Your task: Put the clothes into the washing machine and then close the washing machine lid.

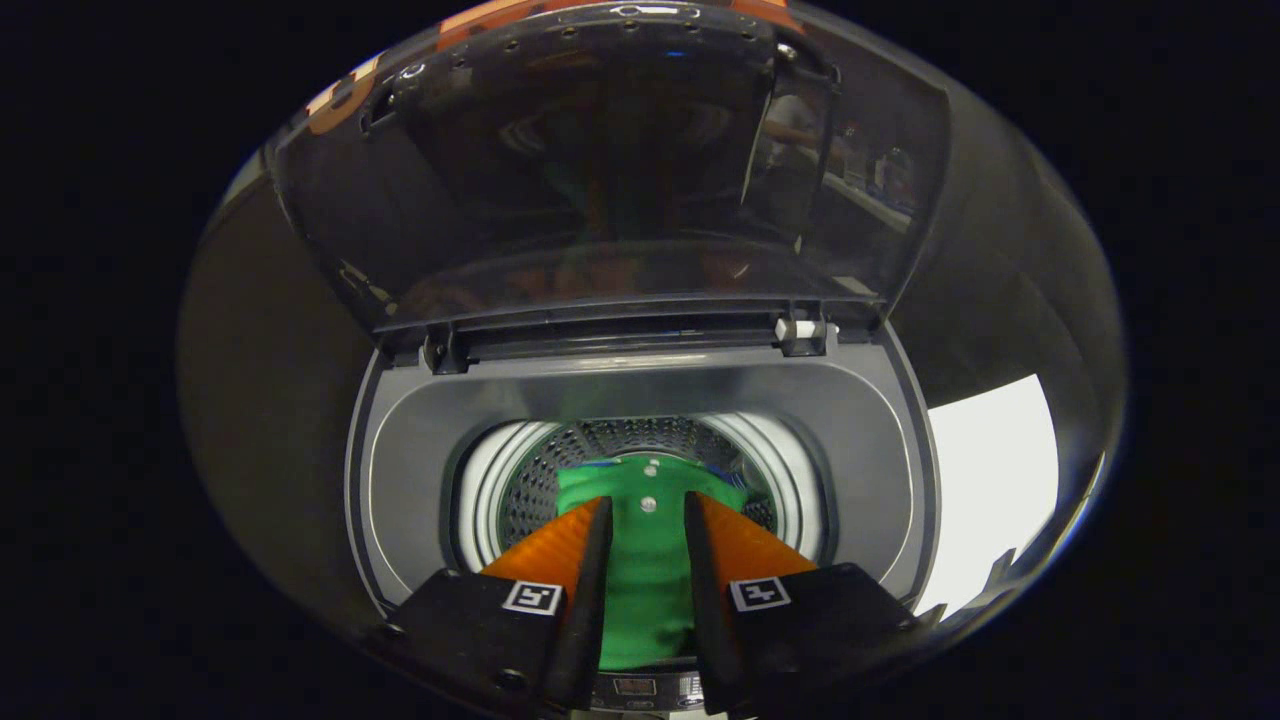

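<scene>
Gripper view: the gripper [648,520] hangs over the open washing machine [640,400], fingers spread with a green garment [645,590] between them, seemingly unpinched, its length running straight ahead down into the drum [530,480]. The raised lid [600,180] stands beyond. No writing is legible.

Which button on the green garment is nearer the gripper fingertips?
The lower white button, level with the gripper fingertips on the green garment; the other button lies beyond.
</scene>
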The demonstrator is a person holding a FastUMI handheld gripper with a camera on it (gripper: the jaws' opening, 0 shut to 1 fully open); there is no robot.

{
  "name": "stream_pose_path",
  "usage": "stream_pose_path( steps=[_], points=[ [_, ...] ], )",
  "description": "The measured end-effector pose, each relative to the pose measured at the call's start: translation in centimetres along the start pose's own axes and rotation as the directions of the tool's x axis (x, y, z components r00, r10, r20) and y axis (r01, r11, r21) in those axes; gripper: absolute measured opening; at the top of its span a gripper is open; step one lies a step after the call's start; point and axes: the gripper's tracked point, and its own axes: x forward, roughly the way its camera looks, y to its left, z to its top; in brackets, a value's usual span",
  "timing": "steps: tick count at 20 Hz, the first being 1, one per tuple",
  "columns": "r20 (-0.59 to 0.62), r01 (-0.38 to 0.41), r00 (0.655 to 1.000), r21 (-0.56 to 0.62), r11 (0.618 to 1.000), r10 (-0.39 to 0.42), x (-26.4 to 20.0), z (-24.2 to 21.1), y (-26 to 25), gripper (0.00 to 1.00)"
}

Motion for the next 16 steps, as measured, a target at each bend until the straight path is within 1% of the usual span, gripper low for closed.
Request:
stream_pose_path(
  steps=[4,7,12,16],
  points=[
    [0.037,0.013,0.999,-0.010,1.000,-0.012,-1.4,0.5,-0.4,0.78],
    [0.071,0.032,0.997,-0.016,0.999,-0.031,-3.3,1.1,-1.0,1.00],
    [0.161,0.026,0.987,-0.021,0.999,-0.022,-7.5,3.8,-1.5,1.00],
    [0.262,0.038,0.965,-0.047,0.998,-0.024,-12.3,7.3,-2.0,1.00]
  ],
)
